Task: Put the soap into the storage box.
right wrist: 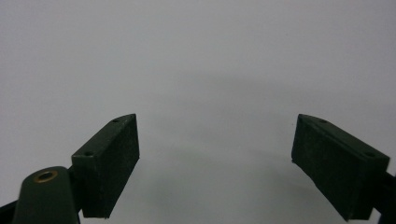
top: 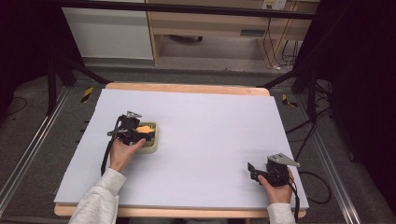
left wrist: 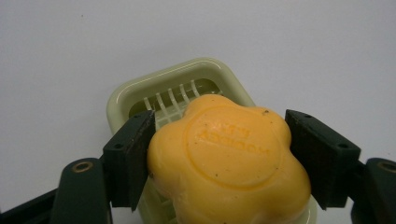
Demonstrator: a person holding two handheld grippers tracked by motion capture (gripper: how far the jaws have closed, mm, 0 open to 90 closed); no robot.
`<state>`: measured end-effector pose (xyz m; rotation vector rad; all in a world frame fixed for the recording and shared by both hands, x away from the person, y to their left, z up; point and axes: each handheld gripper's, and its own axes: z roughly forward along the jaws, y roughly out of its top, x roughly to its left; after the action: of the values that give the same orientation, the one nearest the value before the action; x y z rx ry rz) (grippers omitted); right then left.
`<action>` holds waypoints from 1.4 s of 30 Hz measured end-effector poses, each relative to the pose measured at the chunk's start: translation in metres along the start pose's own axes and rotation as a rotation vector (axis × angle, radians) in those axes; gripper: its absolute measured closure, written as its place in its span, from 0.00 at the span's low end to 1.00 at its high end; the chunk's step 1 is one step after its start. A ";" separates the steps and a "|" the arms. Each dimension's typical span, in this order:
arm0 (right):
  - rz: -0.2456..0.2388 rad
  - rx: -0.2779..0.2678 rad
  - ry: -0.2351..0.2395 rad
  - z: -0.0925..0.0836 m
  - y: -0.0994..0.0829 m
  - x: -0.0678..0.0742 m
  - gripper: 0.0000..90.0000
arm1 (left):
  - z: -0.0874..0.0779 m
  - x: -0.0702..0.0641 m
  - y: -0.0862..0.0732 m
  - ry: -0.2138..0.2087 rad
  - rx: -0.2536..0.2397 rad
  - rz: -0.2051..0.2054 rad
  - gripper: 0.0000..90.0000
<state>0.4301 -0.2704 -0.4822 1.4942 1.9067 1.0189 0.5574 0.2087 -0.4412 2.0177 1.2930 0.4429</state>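
1. The left hand-held gripper (left wrist: pixel 219 154) is clamped on the flower-shaped orange soap (left wrist: pixel 226 161), a jaw pressed against each flank, directly above the pale green soap dish (left wrist: pixel 122 97), left of the counter's (top: pixel 210 121) middle.
2. Whether the soap is going in or coming out cannot be told; either way, keep it level and centred over the slatted tray.
3. Squeeze gently, since soap likely slips or dents.
4. The right hand-held gripper (top: pixel 261 173), jaws apart and empty, waits near the counter's front right corner.
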 end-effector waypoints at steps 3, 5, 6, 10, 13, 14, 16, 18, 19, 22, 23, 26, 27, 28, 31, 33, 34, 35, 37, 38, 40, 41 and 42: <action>-0.001 -0.001 0.000 0.000 0.000 0.000 0.17 | 0.003 0.000 -0.002 -0.004 0.007 0.001 0.30; 0.000 -0.001 0.000 0.000 0.000 0.000 0.17 | 0.005 -0.001 -0.003 -0.001 0.009 0.005 0.30; 0.000 -0.001 0.001 0.000 0.000 0.000 0.17 | 0.005 -0.001 -0.003 -0.001 0.006 0.004 0.30; -0.002 0.000 0.000 0.000 0.000 0.000 0.17 | 0.006 -0.001 -0.004 0.000 0.004 0.000 0.30; -0.001 -0.001 0.000 0.000 0.000 0.000 0.17 | 0.008 -0.001 -0.006 0.002 0.008 0.000 0.30; 0.000 -0.002 0.001 0.000 0.000 0.000 0.17 | 0.008 0.000 -0.006 0.000 0.005 -0.001 0.30; -0.001 -0.002 0.000 0.000 0.000 0.000 0.17 | 0.008 -0.001 -0.006 0.002 0.005 0.000 0.30; -0.002 -0.001 -0.001 0.000 0.000 0.000 0.17 | 0.008 -0.001 -0.006 0.003 0.004 0.000 0.30; -0.003 -0.002 0.000 0.000 0.000 0.000 0.17 | 0.007 -0.001 -0.007 0.003 0.002 0.003 0.29; -0.003 -0.002 0.001 0.000 0.000 0.000 0.17 | 0.008 -0.001 -0.007 0.008 0.004 0.002 0.29; -0.003 -0.002 0.001 0.000 0.000 0.000 0.17 | 0.008 -0.001 -0.007 0.008 0.004 0.002 0.29; -0.007 -0.004 -0.001 0.000 0.000 0.000 0.17 | 0.007 0.000 -0.008 0.009 0.008 0.006 0.29; -0.001 -0.001 0.003 0.000 0.000 0.000 0.17 | 0.007 -0.001 -0.008 0.010 0.007 0.006 0.29; -0.002 -0.001 0.003 0.000 0.000 0.000 0.17 | 0.007 -0.001 -0.008 0.010 0.007 0.006 0.29; -0.003 -0.003 0.003 -0.001 0.000 0.000 0.17 | 0.006 -0.001 -0.007 0.007 0.009 0.013 0.29; 0.000 -0.002 0.003 -0.001 0.000 0.000 0.17 | 0.004 -0.001 -0.007 0.015 0.001 0.013 0.28; 0.000 -0.003 0.003 -0.001 0.000 0.000 0.17 | 0.000 -0.001 -0.006 0.009 -0.014 0.013 0.28; 0.002 -0.003 0.004 -0.001 0.000 0.000 0.17 | -0.006 0.000 -0.004 0.006 -0.033 0.005 0.28; 0.001 -0.003 0.003 -0.001 0.000 0.000 0.17 | -0.010 0.000 -0.004 0.008 -0.043 0.007 0.28; -0.002 -0.003 0.003 -0.001 0.000 0.000 0.17 | -0.014 0.000 -0.003 0.003 -0.052 0.010 0.28; 0.000 -0.002 0.004 -0.001 0.000 0.000 0.17 | -0.022 0.000 -0.003 0.000 -0.063 0.017 0.28; -0.004 -0.003 0.001 0.000 0.000 0.000 0.17 | -0.025 0.000 -0.003 0.000 -0.067 0.020 0.27; -0.006 -0.003 0.000 0.000 0.000 0.000 0.17 | -0.025 0.000 -0.003 0.000 -0.067 0.020 0.27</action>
<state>0.4299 -0.2701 -0.4820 1.4857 1.9080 1.0185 0.5403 0.2183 -0.4260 1.9769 1.2431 0.4893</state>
